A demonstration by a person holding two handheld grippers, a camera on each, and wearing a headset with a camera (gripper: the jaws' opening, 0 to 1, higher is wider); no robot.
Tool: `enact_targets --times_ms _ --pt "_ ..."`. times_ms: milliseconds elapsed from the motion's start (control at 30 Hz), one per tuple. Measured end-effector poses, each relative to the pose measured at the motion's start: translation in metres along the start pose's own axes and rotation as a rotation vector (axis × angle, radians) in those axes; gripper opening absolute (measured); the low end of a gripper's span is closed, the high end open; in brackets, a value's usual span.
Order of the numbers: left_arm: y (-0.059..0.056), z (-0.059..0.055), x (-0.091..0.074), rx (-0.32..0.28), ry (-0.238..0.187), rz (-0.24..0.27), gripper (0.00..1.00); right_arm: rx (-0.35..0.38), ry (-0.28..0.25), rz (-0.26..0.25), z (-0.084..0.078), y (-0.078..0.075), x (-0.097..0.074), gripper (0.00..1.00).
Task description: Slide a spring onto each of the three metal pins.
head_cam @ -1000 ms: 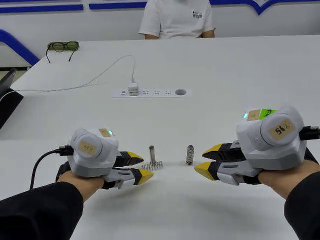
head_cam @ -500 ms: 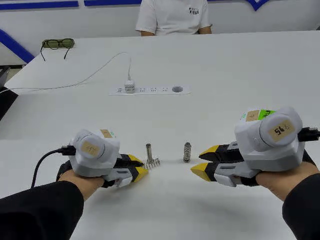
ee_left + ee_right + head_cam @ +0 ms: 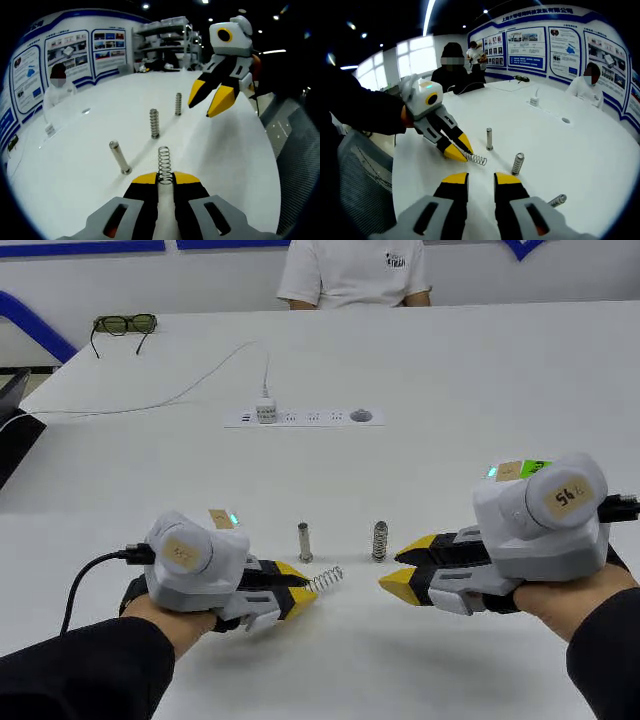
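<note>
Currently the left gripper [image 3: 164, 179] is clenched on the near end of 1 spring [image 3: 164, 159] at lower centre of the left gripper view, while the right gripper [image 3: 408, 566], at right of the head view, stands with jaws apart and grasps nothing. For a clean fit, the spring should probably be tipped upright, centred over the bare pin [image 3: 119, 156] at lower left, then lowered along the pin's axis before release. Count: 3 pins, 1 bare and 2 already loaded, the nearer sprung pin [image 3: 154, 123] and the farther sprung pin [image 3: 178, 103] at upper centre; 3 springs; 2 grippers.
</note>
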State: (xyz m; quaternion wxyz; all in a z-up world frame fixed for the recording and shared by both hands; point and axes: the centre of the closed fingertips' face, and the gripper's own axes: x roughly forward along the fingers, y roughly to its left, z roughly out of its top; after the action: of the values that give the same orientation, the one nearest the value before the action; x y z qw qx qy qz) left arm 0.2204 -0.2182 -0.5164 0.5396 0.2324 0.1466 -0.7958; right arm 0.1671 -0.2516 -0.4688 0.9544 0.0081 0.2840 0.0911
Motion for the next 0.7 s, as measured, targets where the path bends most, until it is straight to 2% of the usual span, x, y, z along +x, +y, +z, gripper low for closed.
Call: enact_targets --times_ms 100,367,533,700 --pt "-0.012 0.013 -0.004 0.0 -0.048 -0.017 0.1 0.024 -0.02 0.012 0.004 0.002 0.0 0.21" --pt "-0.028 0.048 -0.015 -0.031 -0.175 -0.044 0.1 0.063 -0.038 0.042 0.009 0.009 0.0 0.21" --pt "-0.038 0.06 -0.019 -0.026 -0.215 -0.063 0.1 0.111 -0.09 0.113 0.02 0.02 -0.004 0.19" --pt "-0.041 0.064 -0.02 -0.025 -0.229 -0.07 0.1 0.158 -0.111 0.118 0.023 0.015 -0.008 0.16"
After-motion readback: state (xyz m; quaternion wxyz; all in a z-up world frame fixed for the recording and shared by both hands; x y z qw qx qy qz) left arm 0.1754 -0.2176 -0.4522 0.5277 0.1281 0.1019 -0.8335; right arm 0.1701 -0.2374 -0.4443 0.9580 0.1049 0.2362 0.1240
